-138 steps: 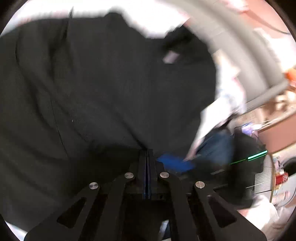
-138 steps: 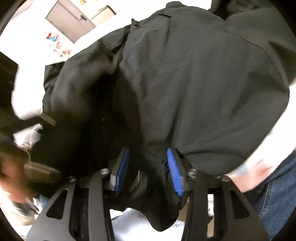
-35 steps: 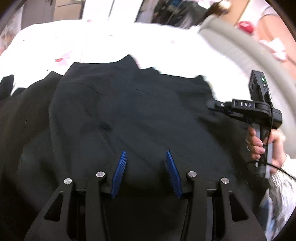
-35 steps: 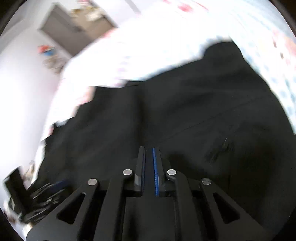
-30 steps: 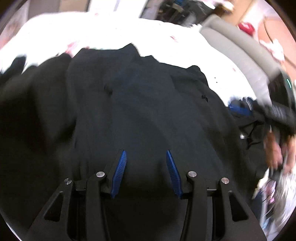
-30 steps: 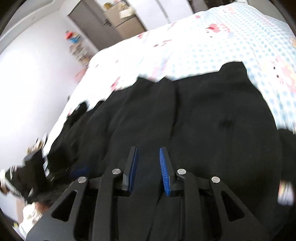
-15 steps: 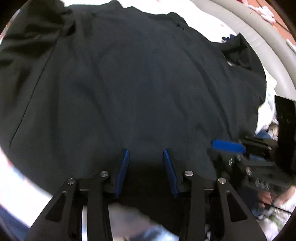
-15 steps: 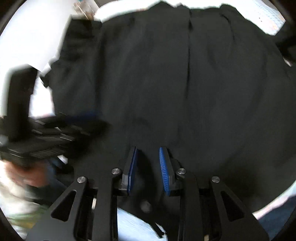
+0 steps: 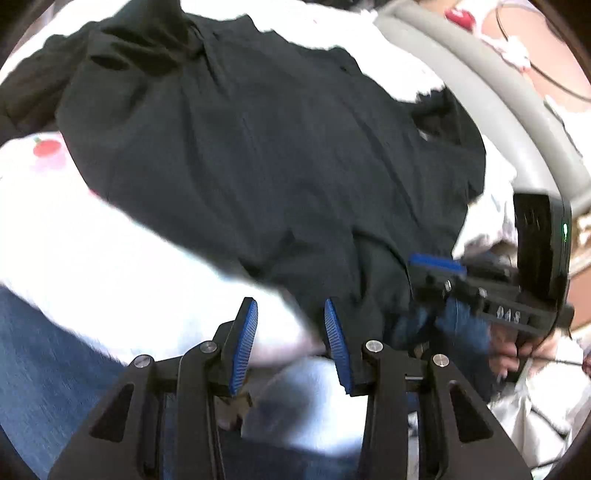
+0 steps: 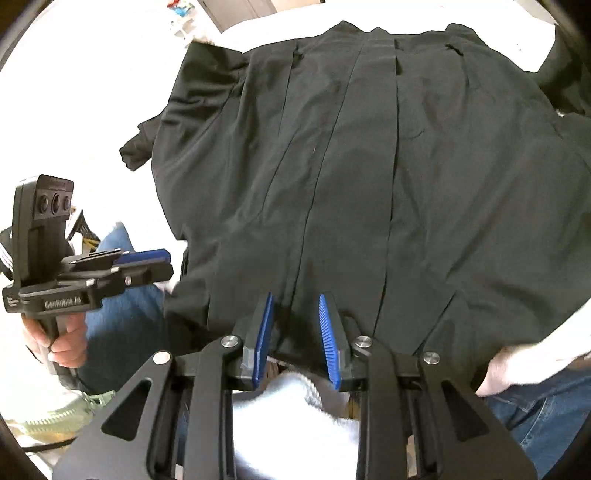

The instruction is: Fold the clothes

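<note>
A black pleated garment [image 10: 369, 166] lies spread flat on the white bed [image 9: 110, 240], collar end far, hem toward me. In the right wrist view my right gripper [image 10: 295, 306] is open, and the garment's near hem lies between and under its blue pads. In the left wrist view my left gripper [image 9: 290, 314] is open over white bedding, with the garment's near corner [image 9: 351, 288] touching its right finger. Each gripper shows in the other's view: the left gripper [image 10: 147, 258] beside the hem's left corner, the right gripper [image 9: 436, 266] at the hem's right side.
A grey padded bed rail [image 9: 461, 81] curves along the far right. The person's jeans [image 9: 37, 350] press against the bed's near edge, and hands [image 10: 66, 339] hold the handles. A red print [image 9: 46, 147] marks the sheet. A grey door [image 10: 240, 11] stands beyond.
Both grippers have drawn back toward the near hem. The left one has slid off the cloth onto white bedding. The right jaws, shut a second ago, have spread wider.
</note>
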{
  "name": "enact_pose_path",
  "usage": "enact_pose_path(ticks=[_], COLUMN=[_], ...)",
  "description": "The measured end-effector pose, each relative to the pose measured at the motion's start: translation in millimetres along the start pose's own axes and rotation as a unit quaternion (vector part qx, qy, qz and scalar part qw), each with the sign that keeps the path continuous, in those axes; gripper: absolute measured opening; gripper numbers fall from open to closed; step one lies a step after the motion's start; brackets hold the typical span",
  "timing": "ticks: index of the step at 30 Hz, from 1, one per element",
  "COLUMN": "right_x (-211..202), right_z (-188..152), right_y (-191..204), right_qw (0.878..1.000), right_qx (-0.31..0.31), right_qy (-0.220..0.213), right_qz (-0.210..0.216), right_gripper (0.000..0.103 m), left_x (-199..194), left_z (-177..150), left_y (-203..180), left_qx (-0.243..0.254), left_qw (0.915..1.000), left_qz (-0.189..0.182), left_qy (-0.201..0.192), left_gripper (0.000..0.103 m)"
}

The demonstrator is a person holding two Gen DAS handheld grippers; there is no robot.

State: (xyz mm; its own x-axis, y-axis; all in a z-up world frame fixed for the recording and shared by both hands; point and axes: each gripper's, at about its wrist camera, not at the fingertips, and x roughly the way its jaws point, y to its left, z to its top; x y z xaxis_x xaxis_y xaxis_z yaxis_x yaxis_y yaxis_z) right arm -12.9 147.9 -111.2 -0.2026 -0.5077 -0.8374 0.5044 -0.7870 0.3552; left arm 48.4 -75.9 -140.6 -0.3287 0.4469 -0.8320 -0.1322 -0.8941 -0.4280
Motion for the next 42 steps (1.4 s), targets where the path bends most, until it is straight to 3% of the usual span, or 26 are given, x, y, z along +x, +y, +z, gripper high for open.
enact_pose_path(ticks=[1, 4, 7, 10, 16, 21, 25, 30, 38, 42], right_x=[0.6, 0.2, -8.3, -25.8, -19.9, -24.7, -20.9, -20.4, -12.7, -8.6], right_z=[0.0, -4.3, -10.7, -19.7, -29.0, -25.8, -26.4, -26.0, -28.8, -29.9], right_y=[1.4, 10.3, 23.3, 33.7, 30.5, 17.4, 8.3, 6.6, 34.4, 45.7], right_qw=[1.0, 1.0, 0.999, 0.997, 0.998, 0.999, 1.0, 1.0, 0.997, 0.994], right_qx=[-0.004, -0.024, -0.046, -0.066, -0.061, -0.033, -0.011, -0.007, -0.062, -0.084], right_qy=[0.005, 0.017, 0.019, 0.017, 0.03, 0.015, 0.019, 0.017, 0.034, 0.042], right_qz=[-0.001, -0.006, 0.005, 0.021, 0.009, 0.002, 0.001, 0.004, 0.035, 0.047], right_gripper=[0.025, 0.025, 0.025, 0.026, 0.027, 0.029, 0.031, 0.031, 0.031, 0.031], left_x=[4.6, 17.1, 18.9, 19.8, 19.9, 29.8, 16.7, -13.4, -30.9, -16.6], left_z=[0.1, -12.8, -10.4, -5.9, -4.7, 0.7, -2.3, -14.4, -19.0, -15.9], left_y=[-3.9, -18.3, -27.0, -35.3, -56.1, -60.4, -63.4, -56.0, -40.3, -30.9], left_qx=[0.01, 0.044, 0.052, 0.058, 0.091, 0.084, 0.097, 0.104, 0.076, 0.06], left_qw=[0.9998, 0.9979, 0.9981, 0.9982, 0.9954, 0.9956, 0.9929, 0.9913, 0.9922, 0.9956], left_qz=[-0.007, 0.019, 0.014, 0.006, -0.017, -0.026, -0.034, -0.034, -0.035, -0.03], left_qy=[0.013, 0.043, 0.029, 0.01, -0.024, -0.031, -0.059, -0.073, -0.093, -0.066], left_gripper=[0.048, 0.048, 0.045, 0.031, 0.026, 0.031, 0.019, 0.015, 0.011, 0.011])
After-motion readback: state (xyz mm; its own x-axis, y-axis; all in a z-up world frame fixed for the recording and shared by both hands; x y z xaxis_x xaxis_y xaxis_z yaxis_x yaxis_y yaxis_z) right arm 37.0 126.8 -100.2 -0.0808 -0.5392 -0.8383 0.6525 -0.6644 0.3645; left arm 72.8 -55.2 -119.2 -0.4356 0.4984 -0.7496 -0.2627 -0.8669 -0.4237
